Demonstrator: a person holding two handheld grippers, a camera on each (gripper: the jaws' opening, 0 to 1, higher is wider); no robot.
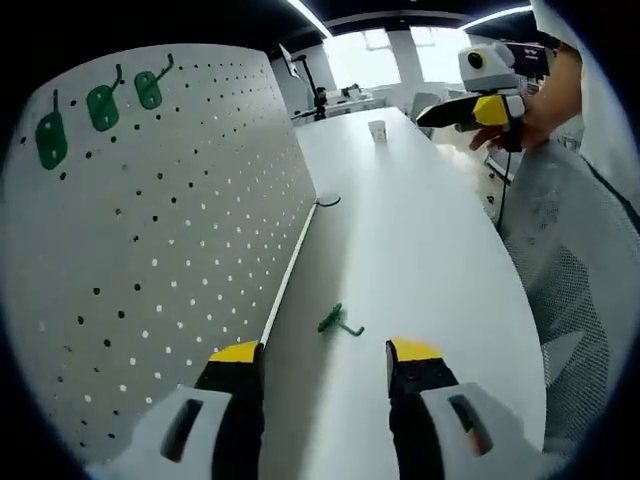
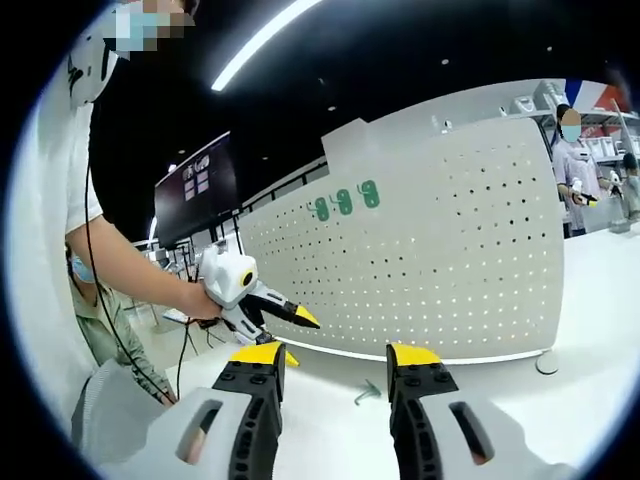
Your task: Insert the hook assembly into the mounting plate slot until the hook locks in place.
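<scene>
While the green hook (image 1: 340, 322) lies loose on the counter (image 1: 420, 240) near the pegboard's (image 1: 170, 240) foot and both claws, left (image 1: 325, 362) and right (image 2: 333, 368), stand apart and empty, a careless pinch could skid it away.

One white perforated pegboard mounting plate (image 1: 170, 250) stands on the long white counter (image 1: 430, 250). Three green plastic hooks (image 1: 100, 107) hang in a row near the pegboard's top edge. One more loose green hook (image 1: 338, 322) lies on the counter near the pegboard's foot. One small white cup (image 1: 377, 131) stands on the counter beyond the pegboard's far end.
</scene>
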